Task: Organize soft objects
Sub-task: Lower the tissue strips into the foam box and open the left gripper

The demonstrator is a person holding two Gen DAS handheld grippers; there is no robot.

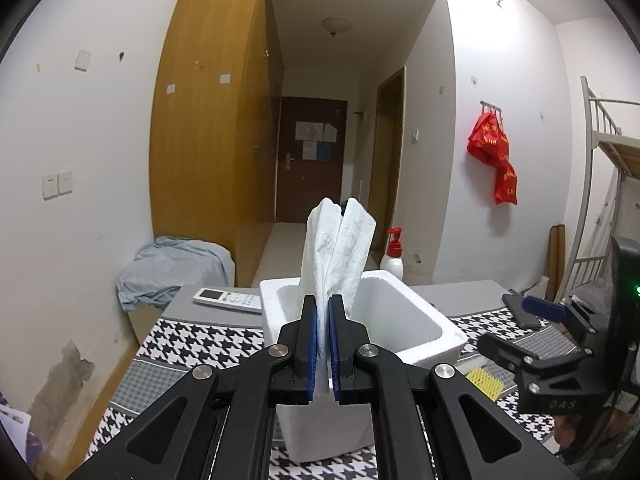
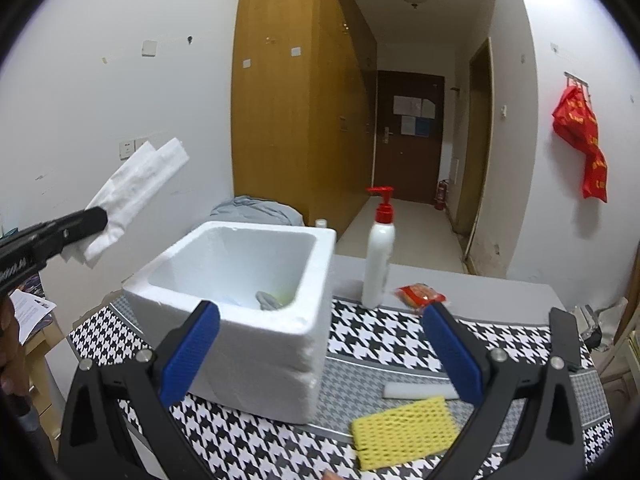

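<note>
Black linkage arms of the left gripper [image 1: 323, 312] fill the bottom of the left wrist view, its blue pads pressed together on a white folded cloth [image 1: 338, 248]. That cloth stands up from the jaws and fans into two flaps, held in the air above the near edge of the foam box. In the right wrist view the same cloth [image 2: 132, 196] juts out of the left gripper [image 2: 96, 216] off to the left of the box and higher than its rim.

Largest on the scene is the table [image 2: 400, 340], covered with a black-and-white houndstooth cloth edged in grey. On it sits the white foam box [image 2: 248, 304], open at the top; something grey and something greenish lie at its bottom, too dim to name.

Next down in size, the right gripper [image 2: 320, 344] has its blue pads spread wide, with nothing between them. The near right corner of the box lies in the gap in this view.

A white pump bottle [image 2: 380, 256] with a red head stands upright just behind the box to the right. A yellow sponge [image 2: 404, 432] lies flat on the table near the right gripper, with a white strip [image 2: 420, 391] just beyond it. A red packet [image 2: 420, 294] lies beside the bottle's foot. A white remote control [image 1: 228, 300] rests on the grey border left of the box.
</note>
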